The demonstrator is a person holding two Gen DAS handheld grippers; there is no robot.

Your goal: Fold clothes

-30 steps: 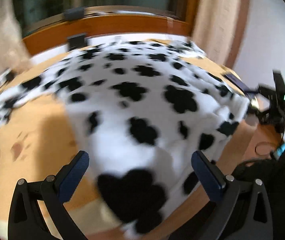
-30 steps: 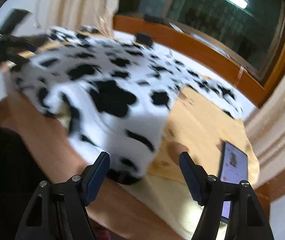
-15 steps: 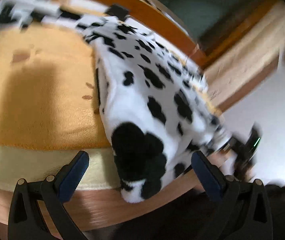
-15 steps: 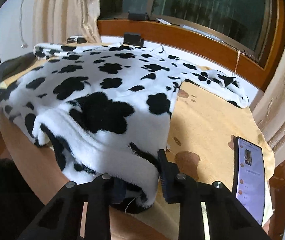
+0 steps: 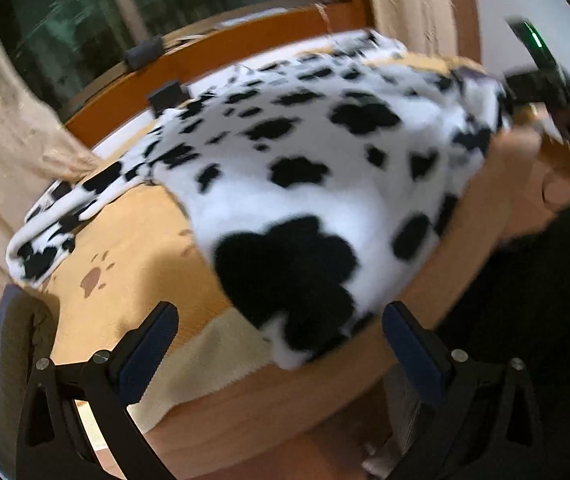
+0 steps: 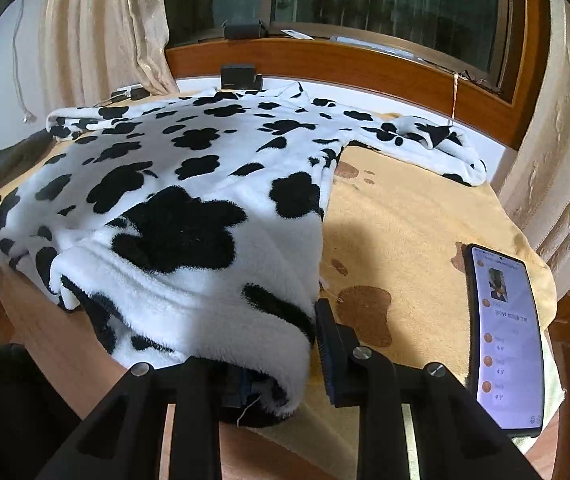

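Observation:
A fluffy white garment with black blotches (image 5: 317, 152) (image 6: 189, 184) lies spread over a round table covered by a tan paw-print cloth (image 6: 405, 216). Its sleeves reach out to both sides at the far end. My right gripper (image 6: 281, 368) is shut on the garment's near hem at the table's edge; fabric drapes over the left finger, while the right finger (image 6: 327, 344) shows. My left gripper (image 5: 281, 356) is open, and the garment's other near corner (image 5: 297, 344) hangs just ahead between its fingers, untouched. The left wrist view is blurred, with the right gripper (image 5: 541, 92) at its upper right.
A lit phone (image 6: 501, 332) lies on the cloth at the right rim. Small black boxes (image 6: 239, 74) stand by the wooden window sill, with curtains (image 6: 109, 28) on either side. A padded chair back (image 5: 9, 340) rises at the left. Dark clothing of a person (image 5: 545, 300) is close by.
My right gripper closed on the garment's near hem and has held it since. My left gripper swung and rolled while staying open; the garment's corner now sits between its fingers.

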